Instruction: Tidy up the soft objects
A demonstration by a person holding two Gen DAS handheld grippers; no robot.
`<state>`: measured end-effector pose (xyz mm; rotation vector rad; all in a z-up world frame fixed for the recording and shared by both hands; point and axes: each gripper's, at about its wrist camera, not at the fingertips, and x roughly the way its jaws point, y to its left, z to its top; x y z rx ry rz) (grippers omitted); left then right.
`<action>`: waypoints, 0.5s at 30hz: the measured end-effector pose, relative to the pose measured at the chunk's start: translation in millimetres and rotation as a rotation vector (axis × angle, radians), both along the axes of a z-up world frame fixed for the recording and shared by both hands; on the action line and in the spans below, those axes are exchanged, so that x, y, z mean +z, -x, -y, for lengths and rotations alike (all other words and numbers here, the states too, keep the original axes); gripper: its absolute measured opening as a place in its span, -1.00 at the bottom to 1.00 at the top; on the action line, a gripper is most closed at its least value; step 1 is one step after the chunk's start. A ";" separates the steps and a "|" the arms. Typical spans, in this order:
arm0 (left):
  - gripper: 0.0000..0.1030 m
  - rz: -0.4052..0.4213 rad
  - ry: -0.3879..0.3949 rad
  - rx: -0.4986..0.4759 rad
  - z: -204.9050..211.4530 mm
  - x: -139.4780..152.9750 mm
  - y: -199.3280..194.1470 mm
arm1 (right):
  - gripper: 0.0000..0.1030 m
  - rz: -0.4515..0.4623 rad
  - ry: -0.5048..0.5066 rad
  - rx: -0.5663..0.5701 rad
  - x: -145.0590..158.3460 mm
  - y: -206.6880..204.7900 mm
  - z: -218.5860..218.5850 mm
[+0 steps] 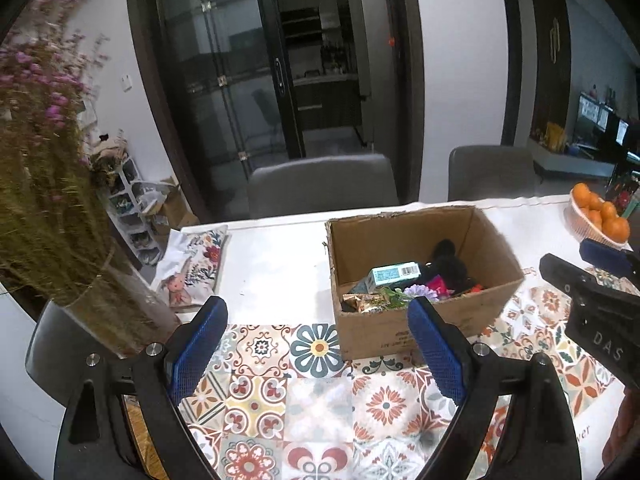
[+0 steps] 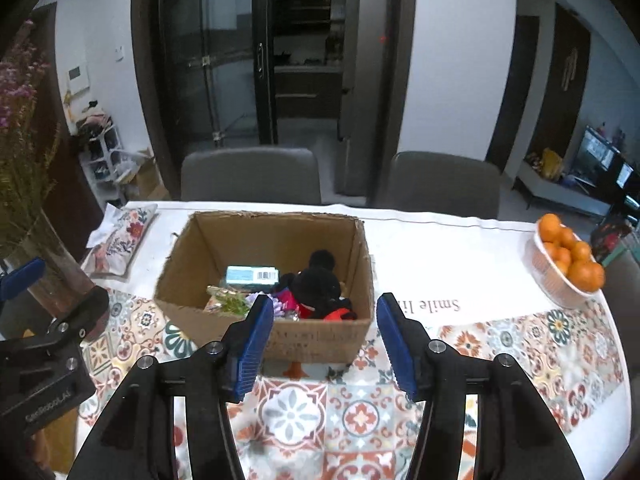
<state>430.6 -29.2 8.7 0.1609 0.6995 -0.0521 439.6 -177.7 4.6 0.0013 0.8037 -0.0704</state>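
Observation:
An open cardboard box (image 1: 496, 280) (image 2: 320, 334) stands on the patterned tablecloth. Inside lie a black plush toy (image 2: 320, 286) (image 1: 450, 266), a teal carton (image 2: 251, 275) (image 1: 394, 273), a purple artificial flower (image 1: 416, 291) and some wrappers. A floral cushion (image 1: 196, 268) (image 2: 118, 246) lies at the table's far left. My left gripper (image 1: 318, 340) is open and empty, in front of the box's near left corner. Just short of the box's near wall, my right gripper (image 2: 325, 336) is open with nothing between its fingers. Each gripper shows at the edge of the other's view.
A glass vase of dried purple flowers (image 1: 52, 208) (image 2: 28, 200) stands at the left table edge. A white bowl of oranges (image 2: 568, 266) (image 1: 600, 218) sits far right. Two grey chairs (image 2: 250, 176) stand behind the table.

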 end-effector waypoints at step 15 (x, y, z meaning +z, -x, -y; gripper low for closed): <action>0.99 0.123 0.022 -0.008 -29.7 37.4 112.8 | 0.39 0.143 0.025 -0.083 45.0 132.1 -32.4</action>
